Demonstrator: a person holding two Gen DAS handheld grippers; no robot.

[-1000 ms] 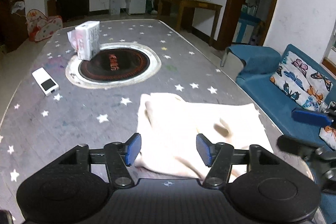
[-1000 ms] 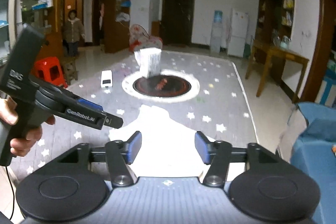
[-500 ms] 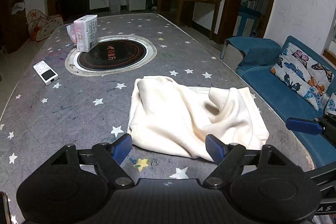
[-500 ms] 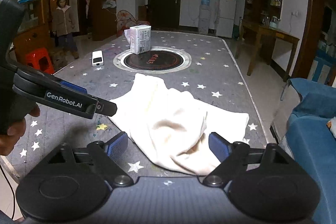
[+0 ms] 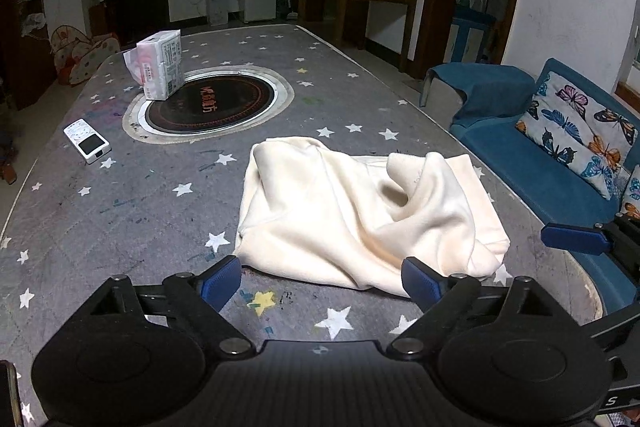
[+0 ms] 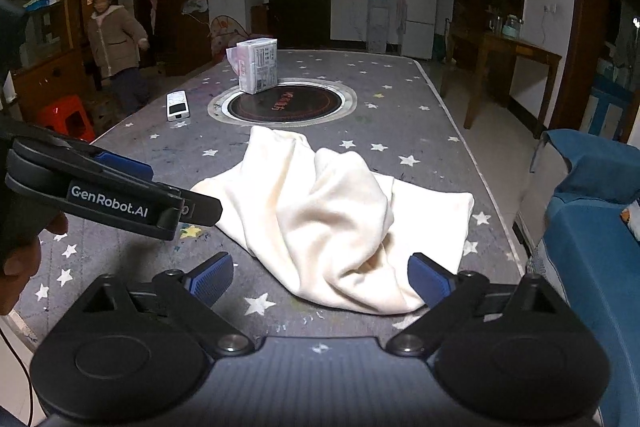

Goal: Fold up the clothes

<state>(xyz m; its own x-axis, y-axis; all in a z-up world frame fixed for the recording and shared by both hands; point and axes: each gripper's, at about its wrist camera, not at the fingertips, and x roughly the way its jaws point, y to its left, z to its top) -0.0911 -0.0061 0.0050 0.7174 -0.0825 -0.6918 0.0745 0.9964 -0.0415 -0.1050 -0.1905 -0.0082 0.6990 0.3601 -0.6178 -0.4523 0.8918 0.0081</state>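
**Both grippers let go, the heap may not hold**

Left wrist view: the left gripper (image 5: 322,279) has its jaws opening, nothing between them. The cream garment (image 5: 360,211) lies rumpled on the starry table (image 5: 120,211), on the near side of the round burner (image 5: 212,103). That raised fold could slump open.

Right wrist view: the right gripper (image 6: 320,279) is opening too, pads clear of the garment. The hem nearest it sits close to the table's edge; a careless regrasp could drag it off.

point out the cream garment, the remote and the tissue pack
cream garment (image 5: 360,211), left wrist view, middle of the crumpled cloth
remote (image 5: 87,141), left wrist view, centre of its top face
tissue pack (image 6: 258,65), right wrist view, printed side
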